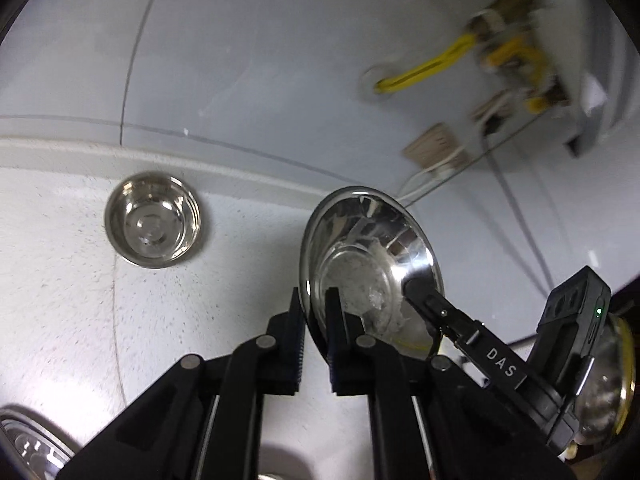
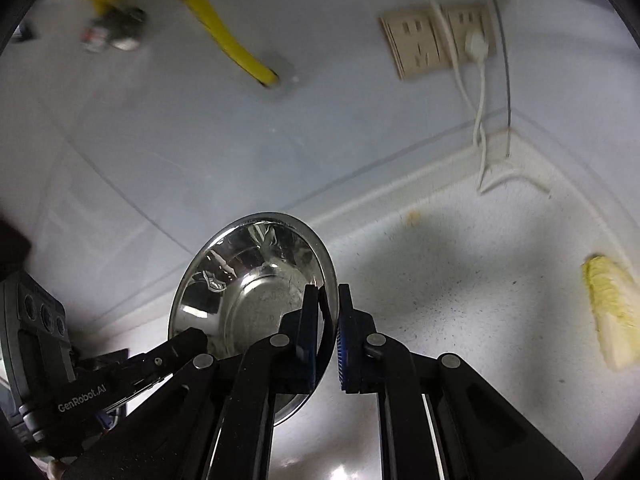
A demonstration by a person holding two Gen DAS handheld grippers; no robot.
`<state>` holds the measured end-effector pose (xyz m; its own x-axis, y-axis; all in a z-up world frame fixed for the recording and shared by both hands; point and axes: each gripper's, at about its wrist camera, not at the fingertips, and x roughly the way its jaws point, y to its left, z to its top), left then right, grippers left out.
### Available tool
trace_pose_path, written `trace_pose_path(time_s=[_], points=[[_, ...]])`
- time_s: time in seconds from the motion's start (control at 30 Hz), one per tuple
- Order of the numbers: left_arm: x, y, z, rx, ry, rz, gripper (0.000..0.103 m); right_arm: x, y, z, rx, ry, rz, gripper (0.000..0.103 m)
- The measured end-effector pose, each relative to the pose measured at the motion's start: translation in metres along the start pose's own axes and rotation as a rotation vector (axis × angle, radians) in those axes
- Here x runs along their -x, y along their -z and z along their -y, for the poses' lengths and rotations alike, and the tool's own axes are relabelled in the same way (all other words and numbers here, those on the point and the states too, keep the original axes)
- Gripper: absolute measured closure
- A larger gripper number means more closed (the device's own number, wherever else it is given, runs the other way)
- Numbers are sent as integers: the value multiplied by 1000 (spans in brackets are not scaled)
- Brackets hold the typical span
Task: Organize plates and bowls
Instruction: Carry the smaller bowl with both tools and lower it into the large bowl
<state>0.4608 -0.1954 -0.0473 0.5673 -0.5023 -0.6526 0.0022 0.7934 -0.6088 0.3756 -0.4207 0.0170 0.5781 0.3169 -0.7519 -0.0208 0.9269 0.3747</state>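
A shallow steel plate (image 1: 372,264) hangs tilted above the speckled white counter (image 1: 60,300), held from both sides. My left gripper (image 1: 316,312) is shut on its left rim, one pad inside the dish and one outside. In the same view my right gripper (image 1: 420,292) reaches in from the right onto the opposite rim. The right wrist view shows the same plate (image 2: 248,280) with my right gripper (image 2: 330,320) shut on its right edge, and my left gripper (image 2: 192,340) at its lower left. A small steel bowl (image 1: 152,220) stands upright on the counter near the wall.
Another steel dish (image 1: 28,448) peeks in at the lower left corner. A piece of pale yellow cabbage (image 2: 612,312) lies on the counter at right. Wall sockets (image 2: 436,40) with white cables and a yellow hose (image 1: 424,68) are on the grey wall behind.
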Motion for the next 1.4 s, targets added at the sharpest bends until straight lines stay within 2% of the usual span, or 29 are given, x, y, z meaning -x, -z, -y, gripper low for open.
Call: trace_pose_path(time_s=[0.1,0.33,0.5,0.67,0.9,1.13,1.3,1.4], points=[[39,8,12,-9,28,26,95,40,7,-19,31,-5,36,95],[114,55,31,-50,87,39,95,118,38,-51,69,-20,88,95],[139,93,27,-69,119,-2,95,160,78,-50,93,-32,85,95],[144,138,10,-86,119,-55,95,175,125,-38,98,-28,36,94],[113,185,-31,-57,52,-144,95,154,185,-11,81,-17,-73,95],[49,243,-79,-56,-113,-265,95,96,230,27,28,0,-226,95],[19,261,-99,-43,-166,-312,95,55,252,50,1,24,-326,95],[10,266,-102,-59,-193,-314,95,40,257,57,-4,45,-349,95]])
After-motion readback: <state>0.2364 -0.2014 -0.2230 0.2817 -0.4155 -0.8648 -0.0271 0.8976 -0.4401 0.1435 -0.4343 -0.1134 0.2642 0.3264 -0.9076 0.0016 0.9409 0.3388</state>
